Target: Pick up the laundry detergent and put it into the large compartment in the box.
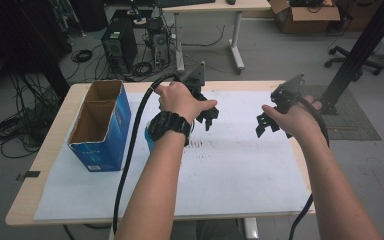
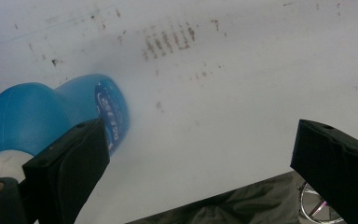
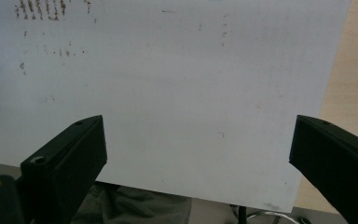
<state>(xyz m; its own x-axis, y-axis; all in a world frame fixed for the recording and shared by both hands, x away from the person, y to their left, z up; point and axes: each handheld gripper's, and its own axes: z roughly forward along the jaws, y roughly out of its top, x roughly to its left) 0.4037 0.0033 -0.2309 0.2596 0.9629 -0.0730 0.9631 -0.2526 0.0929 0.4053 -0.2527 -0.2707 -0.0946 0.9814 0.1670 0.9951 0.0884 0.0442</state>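
At lower left of my left gripper view lies the blue bottle (image 2: 51, 114): smooth, slippery plastic, probably light. I'd grip its narrower waist. Both grippers' jaws stand apart, empty.

I'm working in a lab or tech office: beyond my surface's far edge a computer tower (image 1: 119, 46) stands on the grey floor amid tangled cables (image 1: 17, 125), with a second desk (image 1: 215, 7), a cardboard box (image 1: 305, 15) and an office chair's base (image 1: 352, 59) behind.
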